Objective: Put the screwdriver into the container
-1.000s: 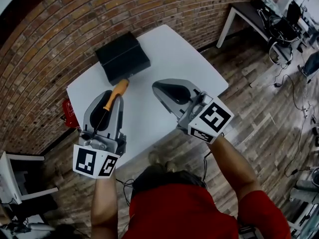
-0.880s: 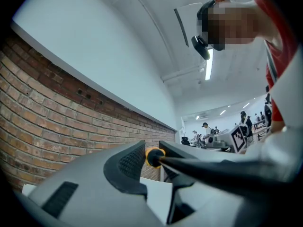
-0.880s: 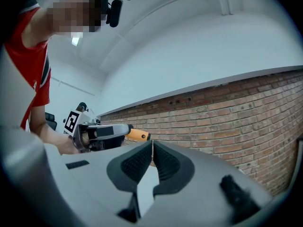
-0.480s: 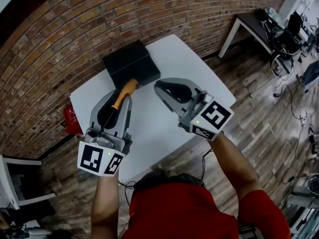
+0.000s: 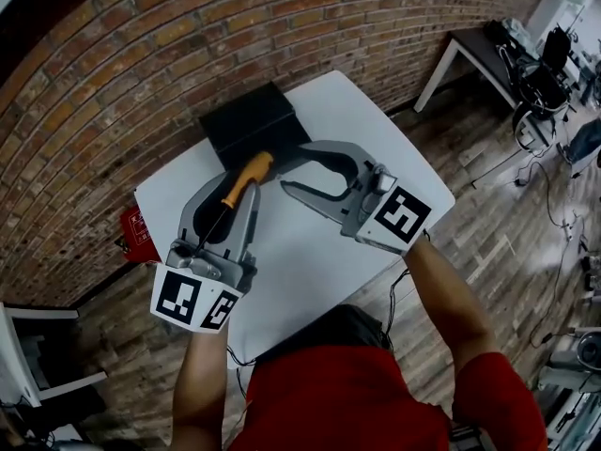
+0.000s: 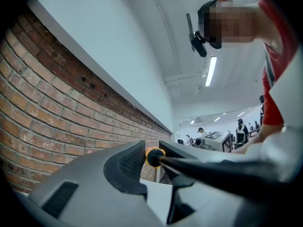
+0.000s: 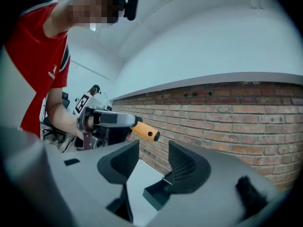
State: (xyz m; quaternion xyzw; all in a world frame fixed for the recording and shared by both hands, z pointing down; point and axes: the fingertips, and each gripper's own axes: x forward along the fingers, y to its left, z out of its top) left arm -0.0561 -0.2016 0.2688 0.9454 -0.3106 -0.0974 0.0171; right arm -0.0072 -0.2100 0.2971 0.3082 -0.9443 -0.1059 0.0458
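My left gripper (image 5: 239, 184) is shut on a screwdriver (image 5: 246, 178) with an orange handle. The handle sticks out past the jaws toward the black container (image 5: 252, 123) at the back of the white table (image 5: 310, 252). In the left gripper view the handle end (image 6: 154, 156) shows between the fingers. My right gripper (image 5: 280, 177) is open. Its jaws have just been opening, with nothing between them, and their tips are close beside the handle. The right gripper view shows the handle (image 7: 145, 131) above its spread pads (image 7: 118, 164) and a corner of the container (image 7: 158, 195) below.
A brick wall (image 5: 113, 73) runs right behind the table and container. A red object (image 5: 131, 222) lies on the floor at the table's left. A white-legged desk (image 5: 474, 40) with gear stands at the far right on the wooden floor (image 5: 507, 224).
Both grippers have moved forward toward the container, the left one carrying the screwdriver. The right gripper's jaws, shut before, now stand apart.
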